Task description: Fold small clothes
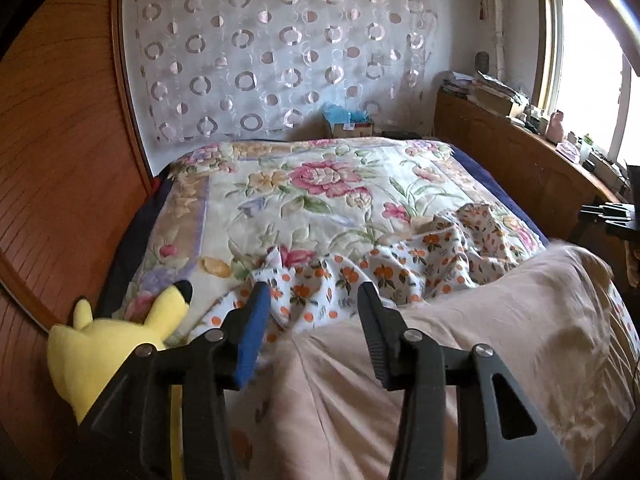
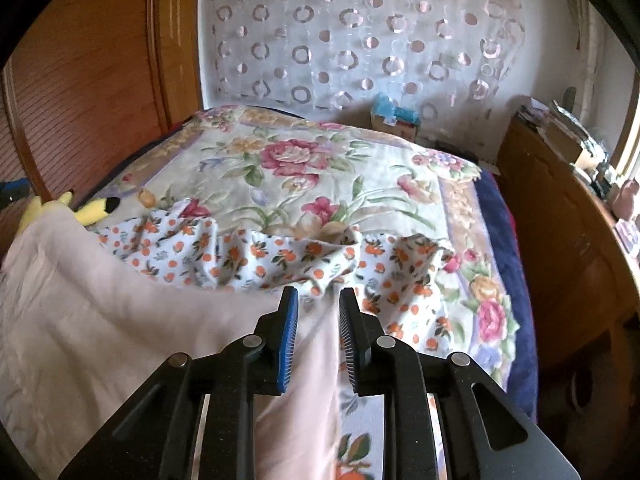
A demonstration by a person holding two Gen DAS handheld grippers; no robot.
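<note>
The pink garment (image 1: 460,340) is lying spread over the near end of the bed (image 2: 508,216), on top of an orange-print cloth (image 2: 256,256) that is bunching in folds just beyond it, towards the circle-patterned curtain (image 2: 360,40). The garment's long axis is running across the bed, from the side by the plush toy (image 1: 108,344) to the side by the wooden cabinet (image 2: 560,208); which end is its top, I cannot tell.

The left tool (image 1: 312,312) is hovering above the garment's plush-toy end with its jaws standing wide apart, nothing between them. A pinched crease of pink fabric is radiating from a spot just below it.

The right tool (image 2: 318,316) is sitting at the garment's cabinet-side edge, its jaws parted only narrowly. A ridge of pink fabric is rising into the gap between them, though the pads are showing clear space either side, so whether it is truly gripping, I cannot tell.

The floral quilt (image 1: 312,184) is covering the bed beyond the orange-print cloth.
</note>
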